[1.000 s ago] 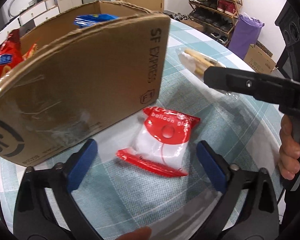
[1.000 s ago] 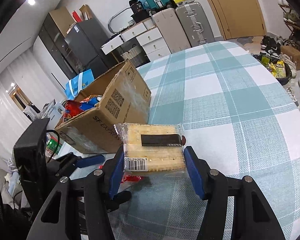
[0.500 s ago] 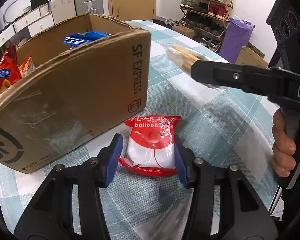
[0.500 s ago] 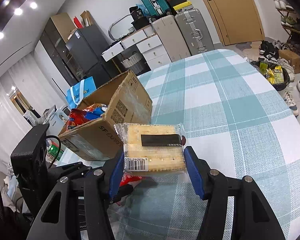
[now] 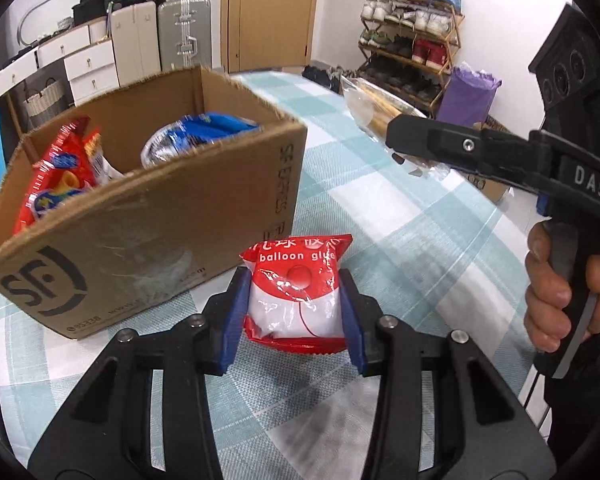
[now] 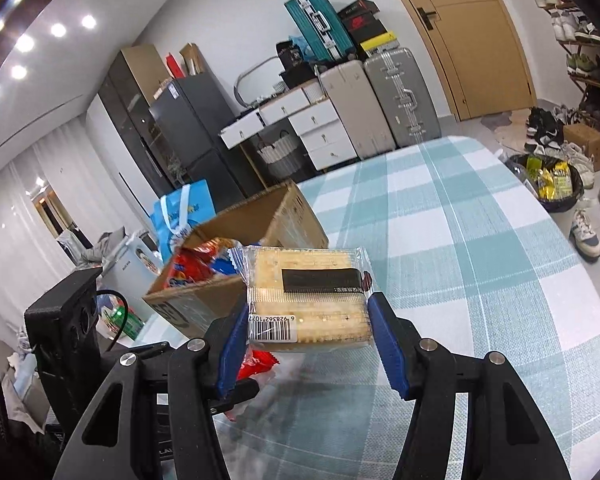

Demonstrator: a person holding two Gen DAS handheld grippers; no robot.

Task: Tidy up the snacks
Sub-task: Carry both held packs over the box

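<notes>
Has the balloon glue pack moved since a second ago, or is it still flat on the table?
Yes. The balloon glue pack, clamped in the left tongs, has risen off the tablecloth; it lay flat beside the cardboard box before.

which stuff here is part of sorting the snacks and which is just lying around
Job: red packet in left tongs; cracker pack in right tongs; cardboard box.
Lying about: suitcases, shoe rack, blue bag.

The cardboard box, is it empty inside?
No, the cardboard box already holds a red snack bag and a blue snack bag.
</notes>
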